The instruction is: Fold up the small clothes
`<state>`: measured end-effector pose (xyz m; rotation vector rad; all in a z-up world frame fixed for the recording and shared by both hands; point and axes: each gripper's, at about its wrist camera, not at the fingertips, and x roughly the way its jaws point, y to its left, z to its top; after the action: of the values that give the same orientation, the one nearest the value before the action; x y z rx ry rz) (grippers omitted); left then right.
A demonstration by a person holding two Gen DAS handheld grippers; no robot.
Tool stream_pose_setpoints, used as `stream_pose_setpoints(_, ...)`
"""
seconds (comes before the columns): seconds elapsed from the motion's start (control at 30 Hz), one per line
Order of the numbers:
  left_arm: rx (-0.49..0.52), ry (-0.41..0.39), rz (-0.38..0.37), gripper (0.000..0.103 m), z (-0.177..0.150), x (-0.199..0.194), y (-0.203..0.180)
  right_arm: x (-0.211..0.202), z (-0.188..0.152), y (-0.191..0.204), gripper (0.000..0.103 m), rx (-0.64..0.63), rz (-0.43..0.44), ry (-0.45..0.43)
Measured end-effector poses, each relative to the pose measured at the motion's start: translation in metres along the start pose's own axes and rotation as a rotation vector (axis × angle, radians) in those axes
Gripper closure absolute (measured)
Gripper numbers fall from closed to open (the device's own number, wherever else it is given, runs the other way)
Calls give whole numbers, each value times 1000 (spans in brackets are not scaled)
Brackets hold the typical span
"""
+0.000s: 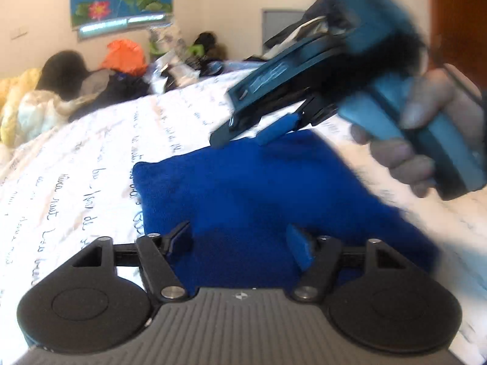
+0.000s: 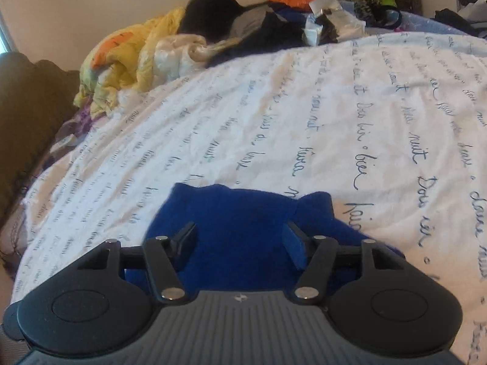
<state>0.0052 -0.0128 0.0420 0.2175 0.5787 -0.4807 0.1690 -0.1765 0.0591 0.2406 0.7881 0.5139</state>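
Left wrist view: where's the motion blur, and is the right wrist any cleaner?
Left wrist view: heavy smear on the right gripper and the hand holding it; the blue cloth loses its edge at right. Right wrist view: cleaner, script on the bedsheet stays legible, only fisheye bending at the borders.

Folded cloth (image 2: pixel 243 213) lies on bed (image 2: pixel 304 106) w/ both hand-held grippers, left (image 1: pixel 240 243) & right (image 2: pixel 240 243), over its near edge; clothes pile (image 2: pixel 213 30) behind at bed's far side.

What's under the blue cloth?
The blue cloth lies on the white script-printed bedsheet, visible all around it. Whatever sits directly beneath the cloth is covered.
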Motion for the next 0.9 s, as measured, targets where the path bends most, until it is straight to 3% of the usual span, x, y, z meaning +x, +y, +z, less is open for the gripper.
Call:
stream_pose_setpoints(0.07, 43, 43, -4, 23, -13, 2, -3, -20, -21, 2, 28, -2, 138, -17)
stream_pose_setpoints(0.1, 73, 49, 16, 21, -20, 6, -4, -20, -31, 0, 25, -8, 141, 21)
stream_pose_setpoints(0.13, 104, 12, 21, 18, -28, 7, -4, -11, -43, -7, 27, -18, 82, 76)
stream_pose_setpoints(0.17, 95, 14, 17, 17, -28, 8, 0, -11, -53, -16, 29, -58, 115, 33)
stream_pose_setpoints(0.23, 73, 45, 37, 24, -19, 1, 2, -24, -57, -31, 30, 7, 150, -7)
stream_pose_setpoints(0.3, 62, 22, 37, 33, -15, -16, 1, -49, -54, -27, 27, 88, 79, -1)
stream_pose_setpoints(0.37, 55, -3, -24, 28, -17, -27, -1, -72, -63, -17, 26, 78, 142, -52)
stream_pose_setpoints(0.43, 66, 43, -45, 24, -24, -18, -8, -70, -78, -17, 27, 92, 211, 5)
stream_pose_setpoints(0.47, 83, 81, -31, 24, -30, -7, -10, -58, -87, -21, 27, 101, 195, 64)
stream_pose_setpoints(0.5, 83, 51, -19, 21, -37, -6, -10, -50, -97, -28, 28, 90, 201, 75)
stream_pose_setpoints(0.53, 68, 47, -2, 21, -38, -9, -8, -55, -104, -36, 32, 99, 233, 27)
stream_pose_setpoints(0.57, 63, 52, 33, 23, -37, -16, -10, -60, -105, -43, 33, 165, 237, 40)
stream_pose_setpoints(0.6, 75, 38, 61, 30, -37, -26, -13, -74, -104, -45, 32, 228, 212, 44)
stream_pose_setpoints(0.67, 141, -34, 76, 24, -43, -51, -23, -105, -109, -42, 31, 220, 198, 12)
stream_pose_setpoints(0.7, 172, -48, 75, 21, -47, -59, -29, -118, -115, -44, 30, 225, 208, 5)
stream_pose_setpoints(0.77, 232, -32, 90, 24, -55, -58, -37, -127, -125, -54, 29, 283, 225, 37)
stream_pose_setpoints(0.87, 262, 29, 90, 43, -59, -41, -41, -120, -132, -57, 39, 285, 191, 97)
stream_pose_setpoints(0.9, 247, 33, 81, 46, -60, -40, -41, -116, -134, -57, 55, 280, 178, 118)
